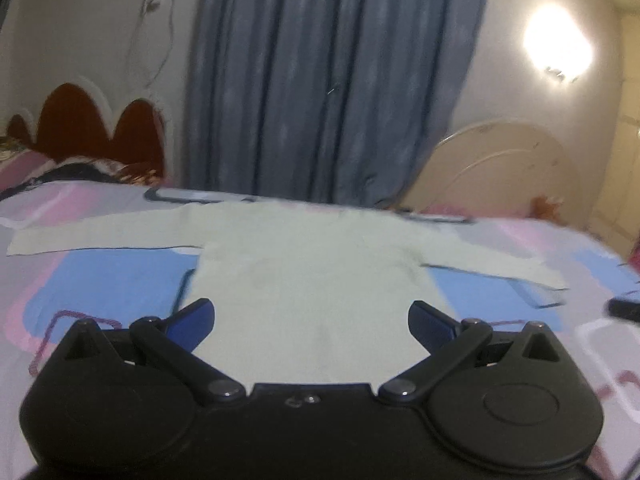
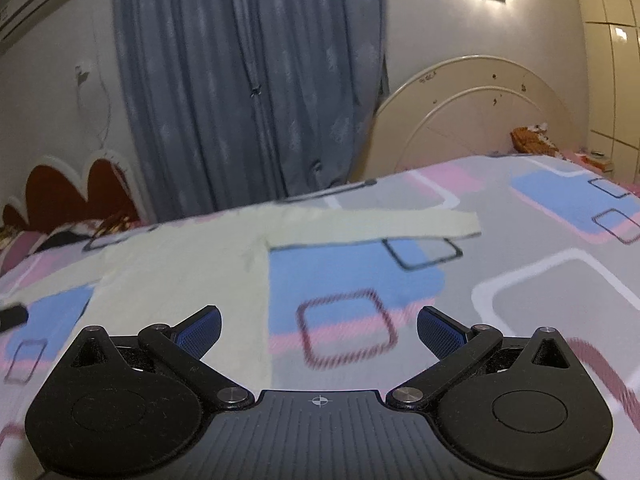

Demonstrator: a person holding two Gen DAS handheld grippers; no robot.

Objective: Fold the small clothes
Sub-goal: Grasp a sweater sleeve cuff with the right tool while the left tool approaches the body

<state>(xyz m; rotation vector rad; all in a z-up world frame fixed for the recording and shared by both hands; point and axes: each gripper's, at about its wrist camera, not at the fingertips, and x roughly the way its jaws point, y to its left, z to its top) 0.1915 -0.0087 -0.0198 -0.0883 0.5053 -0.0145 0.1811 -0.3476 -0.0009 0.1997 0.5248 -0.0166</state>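
While both grippers gape, the shirt point(image 1: 304, 264) lies flat, unlabelled.

Long-sleeved shirt point(image 1: 304, 264) flat on bed point(image 1: 100, 280), sleeves out sideways; curtain point(image 1: 328, 80) behind, headboard point(image 1: 92, 128) far left.

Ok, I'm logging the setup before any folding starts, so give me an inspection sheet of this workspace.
Surface: bed with a patterned bedsheet in pink, blue and grey blocks.
Job's things: one pale long-sleeved top lying flat, both sleeves spread out, not yet folded.
Clutter: a bundle of dark patterned fabric at the head of the bed; an orange-brown thing beyond the far edge, too blurred to name.
Grippers: left gripper open over the top's lower part; right gripper open, beside the top's edge; neither holds cloth.
Cables: a thin cable hanging on the wall.
Surroundings: blue curtain, red headboard, cream headboard, wall lamp.
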